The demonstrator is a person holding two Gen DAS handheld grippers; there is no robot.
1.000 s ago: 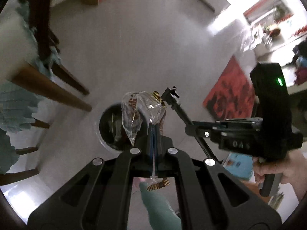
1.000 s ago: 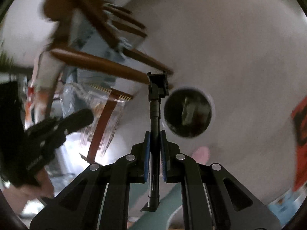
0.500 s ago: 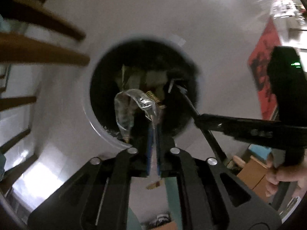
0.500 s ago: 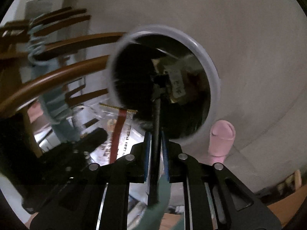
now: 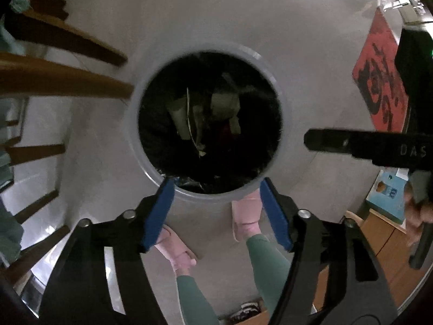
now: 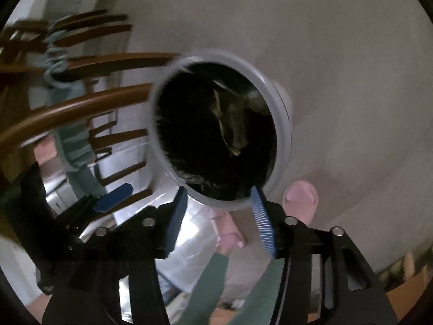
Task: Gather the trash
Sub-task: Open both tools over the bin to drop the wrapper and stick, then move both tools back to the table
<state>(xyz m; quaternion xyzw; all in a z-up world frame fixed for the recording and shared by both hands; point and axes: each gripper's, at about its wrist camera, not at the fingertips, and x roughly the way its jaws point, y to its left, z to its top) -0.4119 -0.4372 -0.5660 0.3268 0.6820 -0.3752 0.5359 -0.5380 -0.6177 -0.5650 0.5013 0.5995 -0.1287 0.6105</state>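
Observation:
A round grey-rimmed trash bin (image 5: pixel 135 124) with a black liner stands on the floor, seen from straight above. Crumpled wrappers and paper (image 5: pixel 213 108) lie inside it. My left gripper (image 5: pixel 216 187) is open and empty just above the bin's near rim. My right gripper (image 6: pixel 219 197) is open and empty over the same bin (image 6: pixel 284 140), where trash (image 6: pixel 230 127) shows in the dark liner. The right gripper's body (image 5: pixel 365 146) reaches in from the right in the left wrist view.
Wooden chair legs (image 5: pixel 62 78) stand left of the bin, also in the right wrist view (image 6: pixel 81 105). The person's pink slippers (image 5: pixel 246 211) stand by the bin's near side. A red mat (image 5: pixel 379 81) lies on the floor at right. A blue box (image 5: pixel 387 197) sits on cardboard.
Both grippers have opened. The clear wrapper left the left gripper and the black stick left the right gripper; both are gone from the jaws, over the bin.

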